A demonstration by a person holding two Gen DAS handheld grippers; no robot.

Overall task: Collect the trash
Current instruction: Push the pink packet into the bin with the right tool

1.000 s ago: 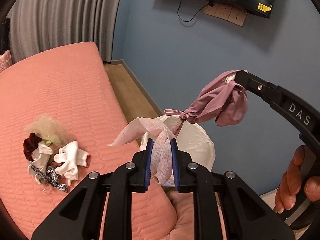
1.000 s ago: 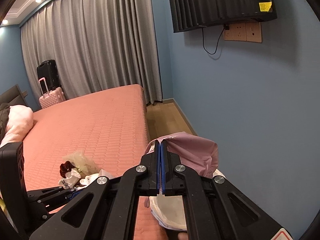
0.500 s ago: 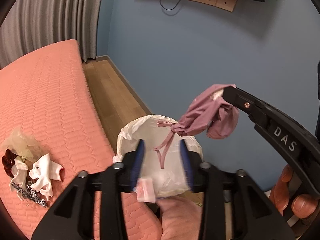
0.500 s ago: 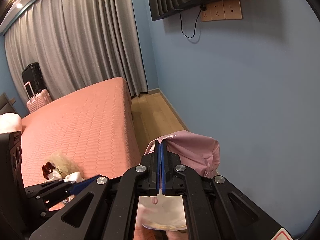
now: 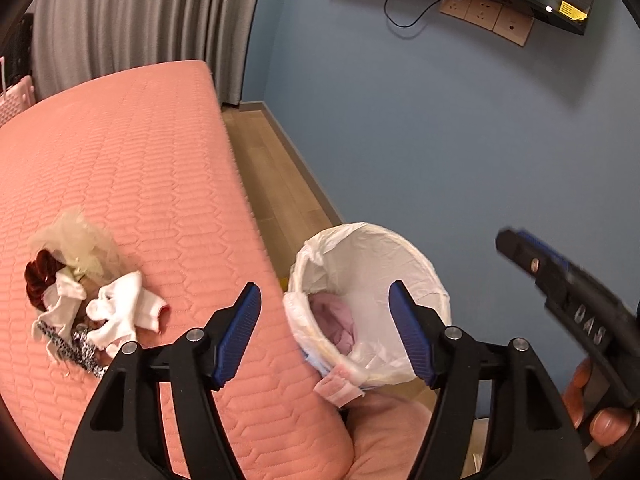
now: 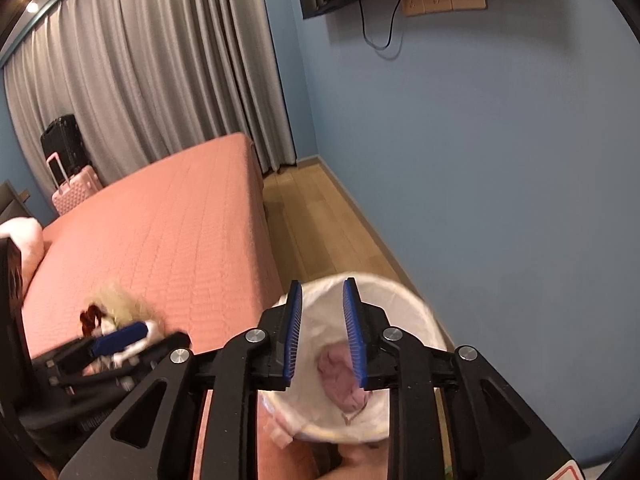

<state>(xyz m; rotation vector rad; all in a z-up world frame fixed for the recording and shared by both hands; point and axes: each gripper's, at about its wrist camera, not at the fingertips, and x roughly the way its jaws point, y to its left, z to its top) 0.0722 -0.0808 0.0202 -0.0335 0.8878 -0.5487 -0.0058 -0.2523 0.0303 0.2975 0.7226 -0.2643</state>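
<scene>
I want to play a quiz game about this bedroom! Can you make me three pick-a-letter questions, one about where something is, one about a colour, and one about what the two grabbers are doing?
1. Where is the crumpled pink cloth?
A. On the bed
B. Inside the white-lined round trash bin
C. Hanging on the wall

2. What colour is the quilted bedcover?
A. Salmon pink
B. Green
C. Black

3. How do the left gripper and the right gripper stand?
A. Both clamp cloth
B. Both open, holding nothing
C. One grips the bin's rim

Answers: 1 B, both views show the cloth lying down in the bin's liner. 2 A, the cover is salmon pink across the whole bed. 3 B, the blue pads stand apart with only air between them; both pairs of jaws have just been opening.
</scene>
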